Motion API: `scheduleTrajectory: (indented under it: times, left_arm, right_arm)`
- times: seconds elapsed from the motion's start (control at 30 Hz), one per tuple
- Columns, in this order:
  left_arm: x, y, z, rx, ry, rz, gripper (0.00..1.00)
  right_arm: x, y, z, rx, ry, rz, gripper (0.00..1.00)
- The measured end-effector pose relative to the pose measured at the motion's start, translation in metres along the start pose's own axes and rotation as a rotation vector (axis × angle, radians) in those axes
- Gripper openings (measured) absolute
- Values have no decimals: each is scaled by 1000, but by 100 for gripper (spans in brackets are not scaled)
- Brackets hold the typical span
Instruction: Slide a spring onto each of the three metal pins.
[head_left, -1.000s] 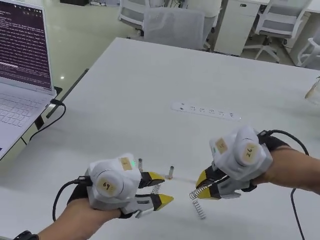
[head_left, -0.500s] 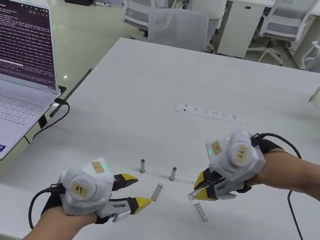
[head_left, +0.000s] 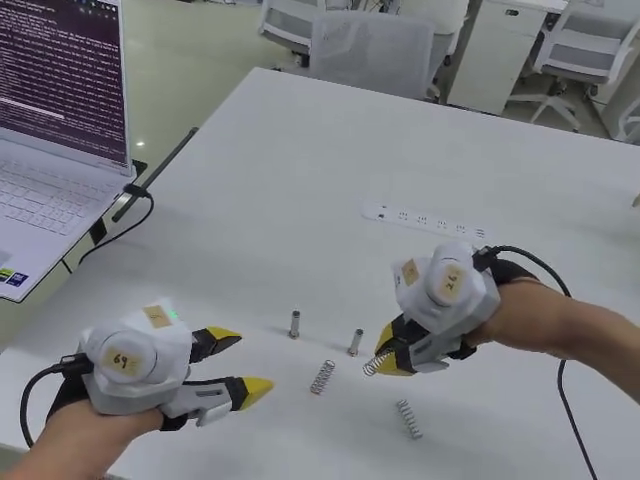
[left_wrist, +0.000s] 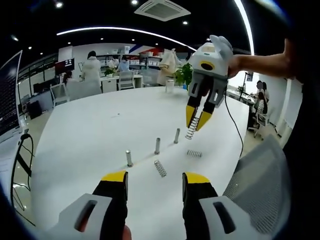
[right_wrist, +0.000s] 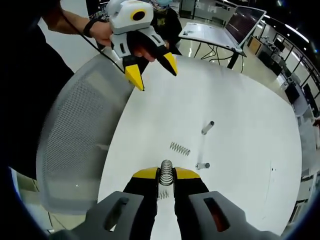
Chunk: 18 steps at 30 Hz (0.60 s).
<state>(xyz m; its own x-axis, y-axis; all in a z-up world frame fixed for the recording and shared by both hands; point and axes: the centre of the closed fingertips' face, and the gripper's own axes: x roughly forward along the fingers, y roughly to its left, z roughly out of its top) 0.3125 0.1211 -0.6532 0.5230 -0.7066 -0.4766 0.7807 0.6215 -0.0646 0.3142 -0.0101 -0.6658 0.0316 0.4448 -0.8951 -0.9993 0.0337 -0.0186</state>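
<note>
Right hand-held gripper (head_left: 385, 358), clamped on a spring (head_left: 372, 364), hovers just beside the pins (head_left: 355, 342). The left hand-held gripper (head_left: 250, 360), jaws wide and empty, is near the pins. Two loose springs (head_left: 322, 376) lie beside the pins.

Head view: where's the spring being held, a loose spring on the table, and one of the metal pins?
held spring (head_left: 372, 365), head view, on the coils sticking out of the jaws.
loose spring (head_left: 322, 376), head view, on its middle coils.
metal pin (head_left: 295, 324), head view, on its upright shaft.

A sticker (head_left: 122, 358) on the left gripper (head_left: 250, 360) reads 69; the right gripper (head_left: 386, 358) shows perhaps 26.
</note>
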Motion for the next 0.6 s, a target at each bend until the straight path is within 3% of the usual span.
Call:
scheduleTrajectory:
  times: [0.6]
  left_arm:
    - [-13, 7, -14, -41, 2, 26, 38]
  right_arm:
    - [18, -40, 27, -18, 19, 10, 8]
